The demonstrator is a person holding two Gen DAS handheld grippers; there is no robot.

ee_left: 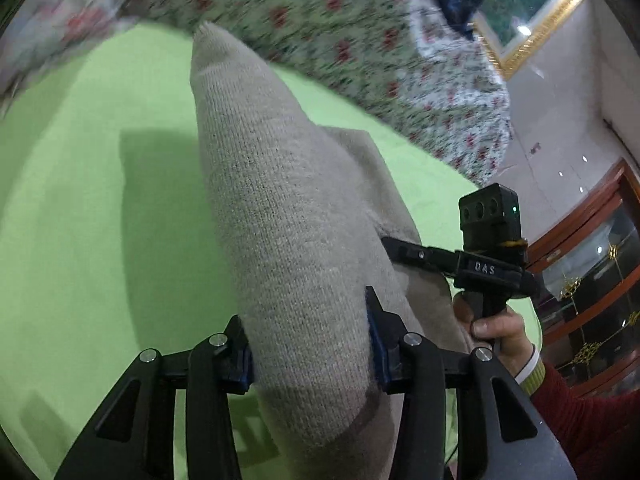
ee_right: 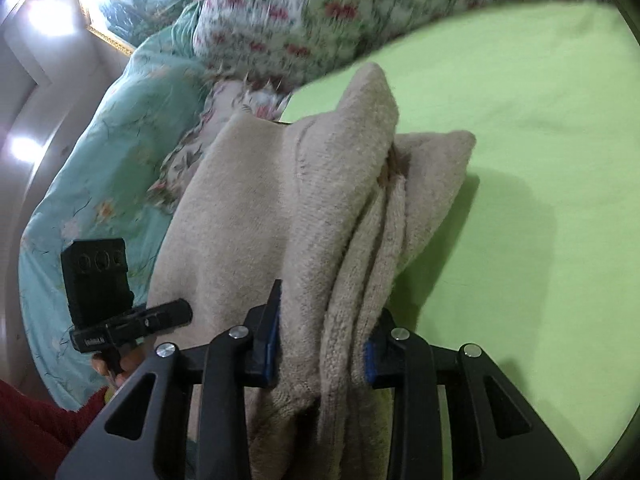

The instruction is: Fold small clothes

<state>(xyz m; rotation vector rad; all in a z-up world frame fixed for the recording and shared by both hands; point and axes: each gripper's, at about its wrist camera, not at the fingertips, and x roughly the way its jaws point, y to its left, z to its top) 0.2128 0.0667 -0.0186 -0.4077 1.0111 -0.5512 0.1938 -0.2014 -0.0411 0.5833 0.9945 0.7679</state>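
While both tools grip it, the beige knit garment [ee_left: 288,216] hangs lifted above the green sheet [ee_left: 80,184], casting a dark shadow there. Left gripper [ee_left: 310,350]: blue-padded fingers [ee_left: 376,344] pinch a thick fold of the knit between them, cloth bulging forward past the tips and narrowing to a point toward the far edge of the sheet. A second layer of the same cloth shows behind the fold on the right. In the left wrist view the right gripper [ee_left: 404,250] comes in from the right side, its tip touching the cloth edge; the person's right hand [ee_left: 496,328] holds its handle, red sleeve with a striped cuff.

Right wrist view: right gripper [ee_right: 320,344] fingers [ee_right: 270,344] clamp a bunched stack of several knit layers, folds running forward from the pads, two pointed corners sticking up over the sheet [ee_right: 540,120]. Left gripper [ee_right: 176,314] seen at lower left, its tip against the wide flat part of the garment [ee_right: 256,216]; whether its fingers are closed cannot be told from this view. Left hand [ee_right: 116,364] partly hidden below it.

Floral bedspread [ee_left: 360,40] lies beyond the sheet, blurred. Turquoise quilt [ee_right: 108,152] lies to the left of it. Gold-framed picture [ee_left: 532,20] on the wall, wooden glass cabinet [ee_left: 592,264] at far right.
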